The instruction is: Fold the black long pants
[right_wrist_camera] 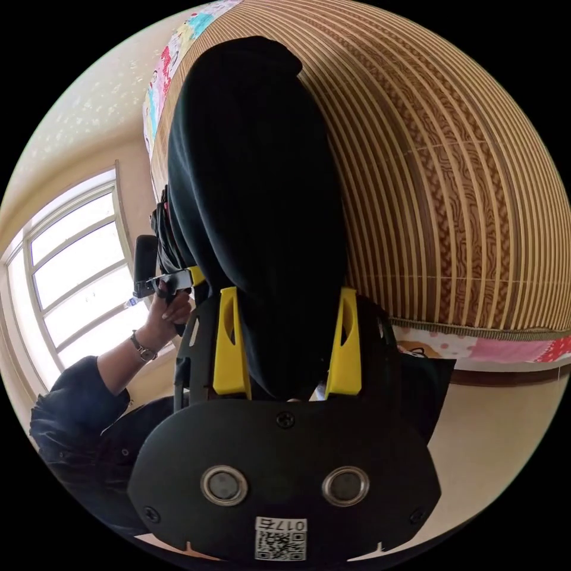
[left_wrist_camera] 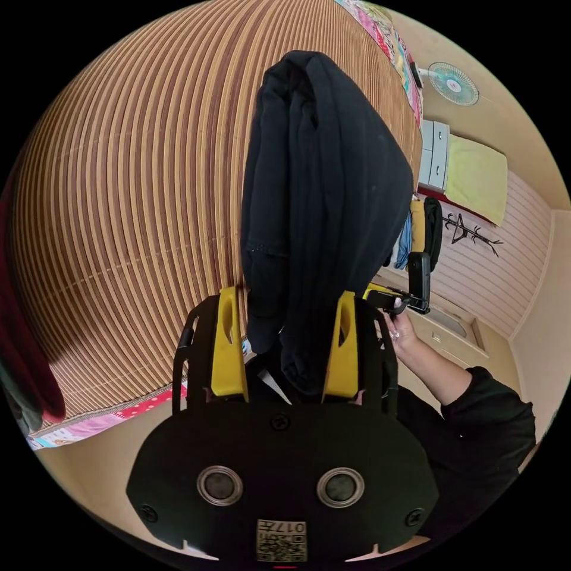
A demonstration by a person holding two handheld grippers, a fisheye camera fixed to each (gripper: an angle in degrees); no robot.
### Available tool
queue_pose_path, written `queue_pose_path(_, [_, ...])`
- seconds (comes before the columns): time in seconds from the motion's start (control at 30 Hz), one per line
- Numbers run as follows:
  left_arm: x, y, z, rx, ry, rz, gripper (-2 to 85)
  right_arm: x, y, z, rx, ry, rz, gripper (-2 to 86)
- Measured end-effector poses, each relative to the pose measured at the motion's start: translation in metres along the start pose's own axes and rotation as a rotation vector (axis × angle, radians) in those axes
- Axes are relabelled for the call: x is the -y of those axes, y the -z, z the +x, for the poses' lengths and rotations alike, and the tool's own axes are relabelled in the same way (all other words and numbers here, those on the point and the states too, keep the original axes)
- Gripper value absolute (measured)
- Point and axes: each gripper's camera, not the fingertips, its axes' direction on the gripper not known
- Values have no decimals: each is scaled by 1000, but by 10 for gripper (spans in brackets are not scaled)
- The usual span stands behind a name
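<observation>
The black long pants point(left_wrist_camera: 321, 196) are gathered into a thick folded bundle that hangs in front of a striped bamboo mat point(left_wrist_camera: 131, 196). In the left gripper view, my left gripper point(left_wrist_camera: 288, 295) has its yellow jaws pressed on both sides of the bundle's near end. The right gripper point(left_wrist_camera: 399, 295) shows beyond it, held in a person's hand. In the right gripper view, the pants point(right_wrist_camera: 256, 196) fill the gap between the yellow jaws of my right gripper point(right_wrist_camera: 288, 292), which is shut on them. The left gripper point(right_wrist_camera: 159, 275) shows beside it in the person's other hand.
The bamboo mat point(right_wrist_camera: 452, 178) covers a bed edged with a colourful patterned sheet point(right_wrist_camera: 476, 348). A fan point(left_wrist_camera: 454, 83), white drawers point(left_wrist_camera: 433, 153) and hanging clothes point(left_wrist_camera: 419, 235) stand by the far wall. A bright window point(right_wrist_camera: 77, 279) lies behind the person's sleeve point(right_wrist_camera: 71, 398).
</observation>
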Motion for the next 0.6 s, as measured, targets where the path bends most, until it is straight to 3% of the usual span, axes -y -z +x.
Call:
queue_pose_path(0.1, [2,-5,-32,-259,97,-26,141,-4,1,8,88,-36,30,195])
queue_pose_path(0.3, [-15,5,-18,-185,138,53,126,-14,29,16,191,2,38,146])
queue_pose_path(0.5, [-19,-42,4,-278,207,30,122,-14,82,32,127,56,12,133])
queue_pose_path(0.6, [-5,-78,37,-234,209,45,119,-7,113,42,20,127,-26,130])
